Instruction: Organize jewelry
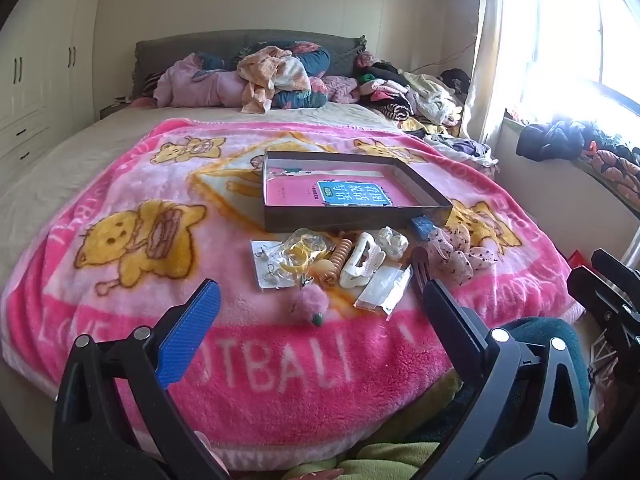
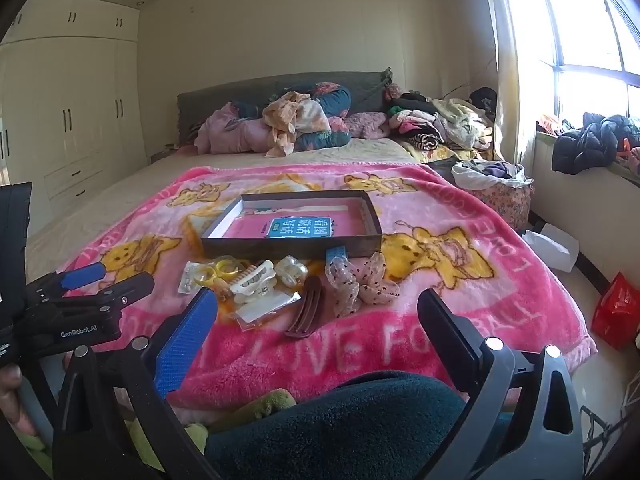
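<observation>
Hair clips, scrunchie, earring card are scattered on the pink blanket, just before open shallow box.

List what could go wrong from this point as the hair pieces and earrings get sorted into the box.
1. The items lie crowded and overlapping: grabbing the white hair clip could drag the orange coil tie or the plastic packet along.
2. The earring card lies flat on the fluffy blanket, so fingers may slip or pinch fabric.
3. The box sits on soft bedding; a nudge might tip it.
</observation>
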`<state>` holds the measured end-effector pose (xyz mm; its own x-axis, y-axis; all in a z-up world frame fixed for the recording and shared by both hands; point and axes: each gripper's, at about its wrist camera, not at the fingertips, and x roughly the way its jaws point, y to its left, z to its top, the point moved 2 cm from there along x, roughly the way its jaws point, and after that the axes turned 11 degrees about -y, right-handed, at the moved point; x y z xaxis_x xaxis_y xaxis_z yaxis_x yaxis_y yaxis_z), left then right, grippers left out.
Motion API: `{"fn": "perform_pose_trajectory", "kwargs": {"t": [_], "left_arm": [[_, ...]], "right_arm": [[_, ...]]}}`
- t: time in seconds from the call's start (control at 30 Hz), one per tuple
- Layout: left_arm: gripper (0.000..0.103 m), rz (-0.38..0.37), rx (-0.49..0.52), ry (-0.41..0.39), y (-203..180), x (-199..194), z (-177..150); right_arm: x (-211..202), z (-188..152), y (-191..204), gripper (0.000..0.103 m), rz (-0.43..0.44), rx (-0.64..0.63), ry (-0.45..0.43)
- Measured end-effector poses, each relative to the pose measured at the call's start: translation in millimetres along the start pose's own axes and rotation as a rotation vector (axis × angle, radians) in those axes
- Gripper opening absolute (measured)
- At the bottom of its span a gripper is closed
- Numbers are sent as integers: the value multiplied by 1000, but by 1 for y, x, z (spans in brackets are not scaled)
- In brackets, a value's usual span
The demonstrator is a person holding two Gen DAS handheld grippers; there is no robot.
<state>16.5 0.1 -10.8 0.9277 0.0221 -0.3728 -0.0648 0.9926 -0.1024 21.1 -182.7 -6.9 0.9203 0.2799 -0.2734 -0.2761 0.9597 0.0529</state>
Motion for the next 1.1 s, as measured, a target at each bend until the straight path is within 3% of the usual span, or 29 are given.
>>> {"fn": "perform_pose_trajectory", "kwargs": {"t": [1.1], "left_arm": [[93,2,2,-1,0,0,0]], "right_arm": [[0,0,1,97,-2,-3,-3]]}}
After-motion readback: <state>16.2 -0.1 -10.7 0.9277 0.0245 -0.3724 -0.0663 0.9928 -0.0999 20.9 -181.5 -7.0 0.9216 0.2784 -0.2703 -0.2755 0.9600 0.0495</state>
